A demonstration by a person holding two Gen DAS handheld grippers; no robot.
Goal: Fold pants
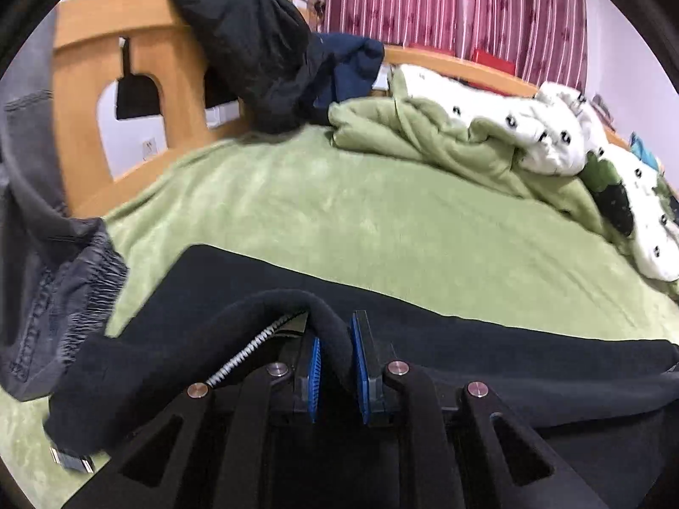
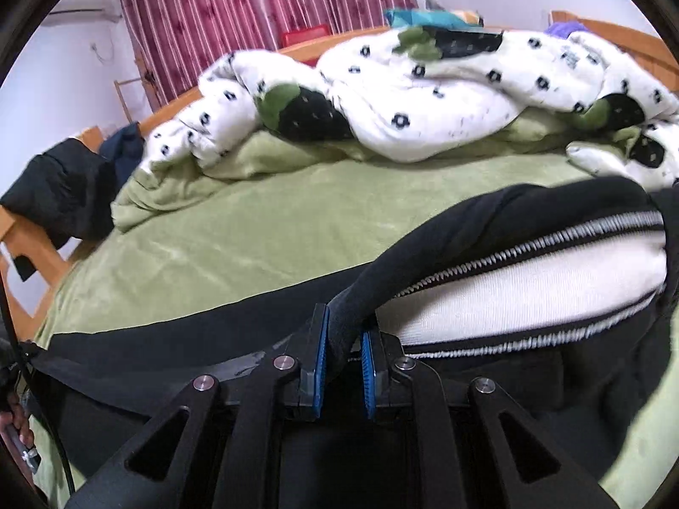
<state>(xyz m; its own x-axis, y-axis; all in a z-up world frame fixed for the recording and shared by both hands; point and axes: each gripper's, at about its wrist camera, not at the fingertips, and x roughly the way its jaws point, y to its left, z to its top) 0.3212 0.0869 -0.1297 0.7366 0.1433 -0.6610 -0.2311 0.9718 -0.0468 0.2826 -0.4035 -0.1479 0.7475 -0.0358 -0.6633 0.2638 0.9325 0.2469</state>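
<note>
Black pants (image 1: 424, 331) lie across the green bed cover (image 1: 339, 212) in front of both grippers. My left gripper (image 1: 337, 339) is shut on a raised black edge of the pants, next to a white-stitched seam (image 1: 250, 350). My right gripper (image 2: 344, 339) is shut on a black fold of the pants (image 2: 467, 229) at the waistband, whose white lining (image 2: 530, 284) and white stitching show to the right. The pants stretch between the two grippers.
Grey trousers (image 1: 46, 263) hang at the left. A wooden bed frame (image 1: 85, 63) holds a black jacket (image 1: 250, 51). A rumpled white flowered quilt (image 2: 424, 97) and green blanket (image 1: 424, 135) lie at the far side. Red striped curtains (image 2: 254, 4) hang behind.
</note>
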